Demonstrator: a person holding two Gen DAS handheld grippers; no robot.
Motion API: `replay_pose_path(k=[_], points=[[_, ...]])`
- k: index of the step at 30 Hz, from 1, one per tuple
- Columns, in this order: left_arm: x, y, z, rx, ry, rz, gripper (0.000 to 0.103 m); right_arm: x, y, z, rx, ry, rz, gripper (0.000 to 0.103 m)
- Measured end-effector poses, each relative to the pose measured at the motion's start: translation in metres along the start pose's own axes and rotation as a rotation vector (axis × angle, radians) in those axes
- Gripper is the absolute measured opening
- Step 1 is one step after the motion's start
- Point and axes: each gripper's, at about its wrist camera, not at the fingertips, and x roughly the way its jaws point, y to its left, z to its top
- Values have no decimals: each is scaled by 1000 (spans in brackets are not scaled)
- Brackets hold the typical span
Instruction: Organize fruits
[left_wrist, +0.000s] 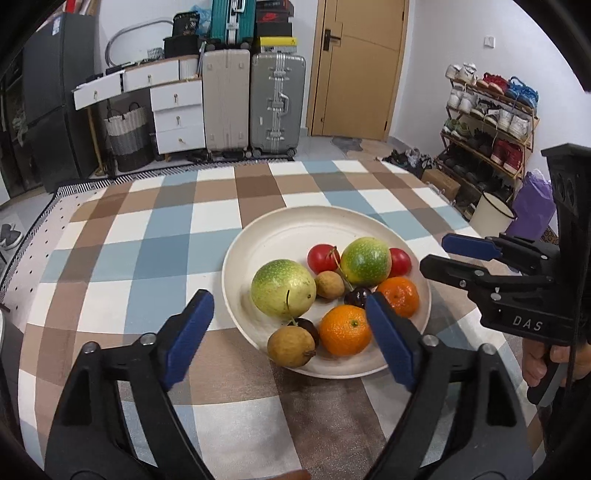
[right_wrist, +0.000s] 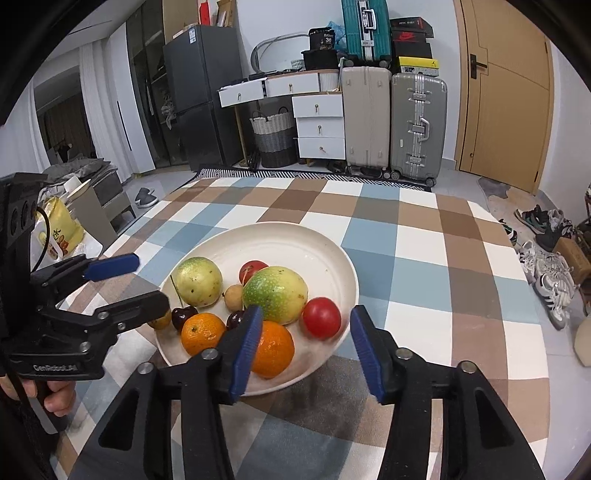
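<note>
1. Covering the whole work area: checked tablecloth (right_wrist: 424, 266), with much bare cloth lying open behind and to both sides of the plate, and the table edge well apart from it.
2. Holding all visible fruit together: white plate (left_wrist: 258, 251), its far half still bare, its near rim just in front of both grippers.
3. Judging the task as close to finished or not yet started; cannot tell which, since no fruit is lying on the cloth.
4. Standing spread wide around nothing: left gripper (left_wrist: 288, 332), framing the brown fruit (left_wrist: 290, 346) and the near orange (left_wrist: 345, 329).
5. Standing half open and empty: right gripper (right_wrist: 306, 350), near the second orange (right_wrist: 273, 349) and the red fruit (right_wrist: 322, 318).
6. Sitting crowded: green fruits (left_wrist: 282, 288), leaving little room for fingers between them.
</note>
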Motion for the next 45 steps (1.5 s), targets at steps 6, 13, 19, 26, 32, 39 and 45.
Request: replay_pose_path(k=[6, 13, 19, 26, 32, 39, 45], points=[[-21, 0, -8, -1, -50, 17, 102, -20, -2, -9, 30, -45, 19, 94], [-38, 0, -18, -7, -65, 35, 102, -35, 3, -23, 28, -66, 13, 103], [-46, -2, -28, -15, -76, 38, 102, -47, 7, -32, 36, -95, 31, 103], [-57, -8, -40, -17, -100, 51, 102, -63, 15, -45, 31, -145, 47, 103], [-72, -11, -53, -26, -160, 57, 102, -74, 24, -57, 2, -192, 51, 103], [-90, -10, -67, -45, -242, 56, 102, -91, 35, -74, -37, -279, 57, 103], [-98, -5, -77, -62, -282, 57, 102, -106, 40, -83, -54, -353, 51, 103]])
